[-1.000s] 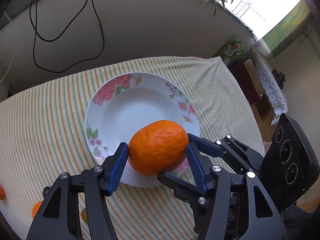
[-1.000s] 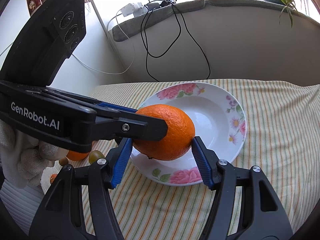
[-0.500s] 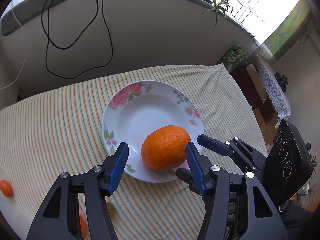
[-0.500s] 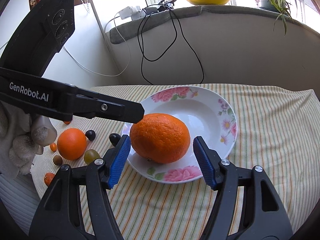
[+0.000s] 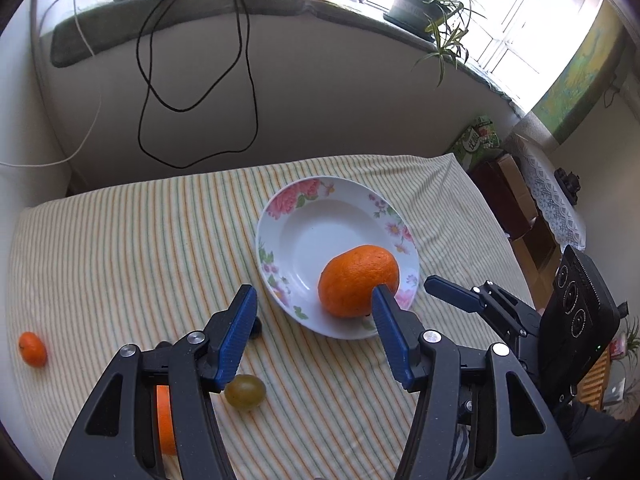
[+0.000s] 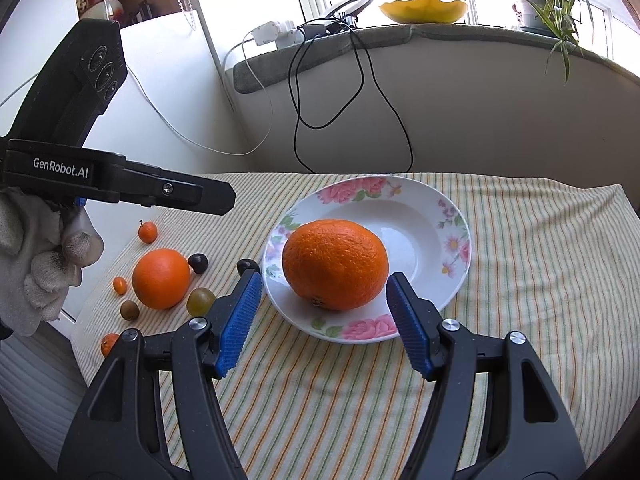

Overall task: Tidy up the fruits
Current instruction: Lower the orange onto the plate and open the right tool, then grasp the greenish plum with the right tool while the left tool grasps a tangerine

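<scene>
orange (image 6: 335, 264) lies in floral plate (image 6: 408, 196), its collecting spot | left hand-held gripper (image 5: 312, 330) released, empty | right hand-held gripper (image 6: 325, 322) released, empty | remaining fruit beside plate on surface

In the left wrist view, an orange fruit (image 5: 165, 420) sits behind the left gripper (image 5: 312, 332), so only a thin strip shows between its black bars. A dark little fruit (image 5: 256, 327) peeks out from behind one blue finger (image 5: 236, 336). The other blue finger covers a bit of the big orange (image 5: 356, 284). In the right wrist view, a small orange fruit (image 6: 107, 343) is half hidden by the right gripper (image 6: 324, 320). A tiny brown fruit (image 6: 129, 310) is too small to name.
</scene>
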### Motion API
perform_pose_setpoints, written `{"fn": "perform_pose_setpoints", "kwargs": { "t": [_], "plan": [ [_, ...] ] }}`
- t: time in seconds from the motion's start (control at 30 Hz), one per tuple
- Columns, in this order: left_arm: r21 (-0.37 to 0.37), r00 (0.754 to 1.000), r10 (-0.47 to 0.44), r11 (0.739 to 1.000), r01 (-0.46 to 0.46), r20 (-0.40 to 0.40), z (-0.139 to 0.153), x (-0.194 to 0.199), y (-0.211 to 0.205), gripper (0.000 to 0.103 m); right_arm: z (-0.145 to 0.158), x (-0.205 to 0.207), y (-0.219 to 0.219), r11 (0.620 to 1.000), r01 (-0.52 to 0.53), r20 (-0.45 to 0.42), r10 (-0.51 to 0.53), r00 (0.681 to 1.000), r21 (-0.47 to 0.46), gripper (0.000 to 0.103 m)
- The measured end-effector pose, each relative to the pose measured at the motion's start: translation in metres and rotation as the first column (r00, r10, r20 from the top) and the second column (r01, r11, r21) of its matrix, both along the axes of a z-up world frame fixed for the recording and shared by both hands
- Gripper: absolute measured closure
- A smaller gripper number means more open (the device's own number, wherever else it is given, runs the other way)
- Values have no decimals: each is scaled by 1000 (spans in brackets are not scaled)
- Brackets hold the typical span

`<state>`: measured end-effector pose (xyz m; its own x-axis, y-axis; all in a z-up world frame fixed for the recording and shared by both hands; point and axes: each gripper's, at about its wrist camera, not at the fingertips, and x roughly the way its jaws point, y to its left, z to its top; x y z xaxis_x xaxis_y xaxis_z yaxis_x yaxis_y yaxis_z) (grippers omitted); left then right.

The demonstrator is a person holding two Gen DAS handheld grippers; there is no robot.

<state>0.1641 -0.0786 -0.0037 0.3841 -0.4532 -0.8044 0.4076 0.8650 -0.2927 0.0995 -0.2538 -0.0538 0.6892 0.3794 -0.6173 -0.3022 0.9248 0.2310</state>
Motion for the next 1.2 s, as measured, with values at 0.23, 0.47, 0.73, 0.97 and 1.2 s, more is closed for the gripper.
{"fn": "perform_pose_setpoints", "kwargs": {
  "t": [0.23, 0.47, 0.73, 0.97, 1.2],
  "plan": [
    [33, 993, 73, 997, -77, 93, 3, -27, 31, 45, 6, -10, 12, 998, -57, 15, 56, 998, 17, 35],
    [86, 968, 134, 984, -155, 212, 2, -68, 53, 45, 2, -17, 31, 990, -142, -1, 142, 990, 13, 35],
    [129, 932, 222, 955, -267, 287, -14, -122, 77, 44, -2, -23, 56, 976, -216, -12, 216, 976, -22, 35],
    [118, 892, 352, 910, -397, 284, -42, -162, 94, 44, -12, -21, 77, 962, -272, -38, 271, 962, -38, 35],
    [105, 870, 432, 879, -465, 236, -69, -183, 107, 44, -20, -16, 98, 949, -310, -59, 307, 950, -51, 35]
  ]
}}
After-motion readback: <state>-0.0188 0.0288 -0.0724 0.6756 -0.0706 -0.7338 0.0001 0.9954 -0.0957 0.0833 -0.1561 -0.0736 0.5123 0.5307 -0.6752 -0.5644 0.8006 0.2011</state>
